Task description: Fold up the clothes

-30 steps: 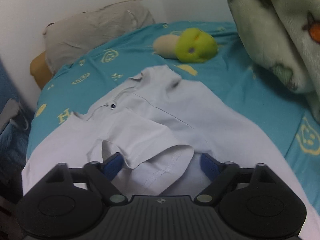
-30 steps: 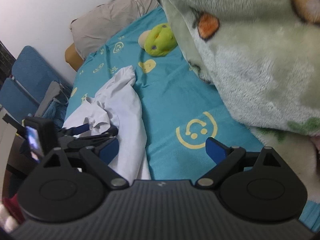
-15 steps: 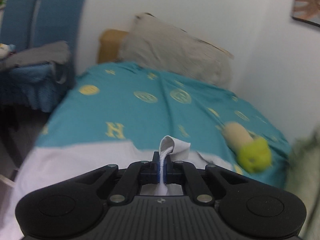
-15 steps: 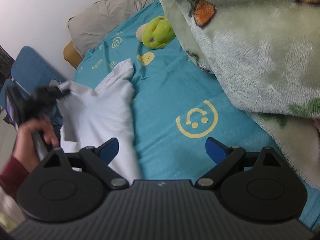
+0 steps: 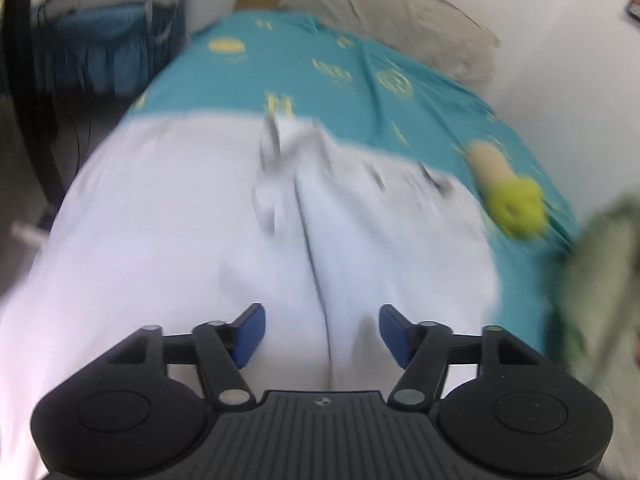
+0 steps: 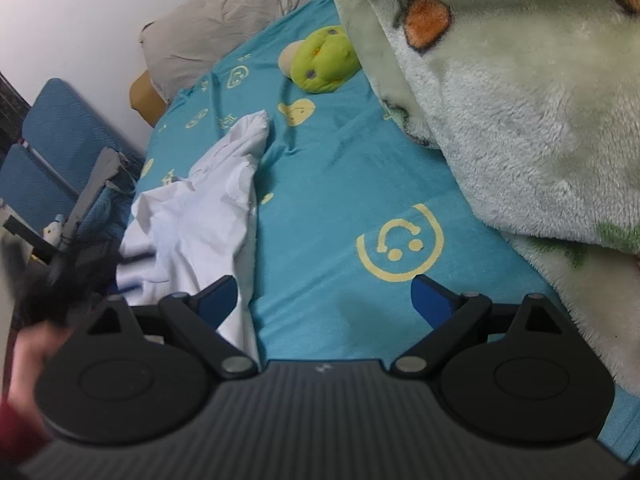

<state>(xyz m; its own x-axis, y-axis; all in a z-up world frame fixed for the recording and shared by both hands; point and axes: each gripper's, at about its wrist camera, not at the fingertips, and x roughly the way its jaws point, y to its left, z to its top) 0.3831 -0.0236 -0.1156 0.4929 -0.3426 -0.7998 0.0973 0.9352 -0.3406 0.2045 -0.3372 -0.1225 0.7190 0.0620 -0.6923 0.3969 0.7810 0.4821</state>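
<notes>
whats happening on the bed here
A person with a gripper in each hand is folding a white shirt on a teal smiley-print bedsheet. The left gripper is open above the shirt, gripping nothing. The right gripper is open at the shirt's edge. A green plush toy and fleece blanket lie nearby.

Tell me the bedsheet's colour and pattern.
Teal bedsheet with yellow smiley faces and letters; right wrist view shows it best.

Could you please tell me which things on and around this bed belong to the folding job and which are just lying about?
For the job:
- white cotton shirt
- left gripper, open
- right gripper, open

Lying about:
- green and cream plush toy
- fluffy pale green blanket
- grey pillow
- teal bedsheet with yellow smiley prints
- blue chairs
</notes>
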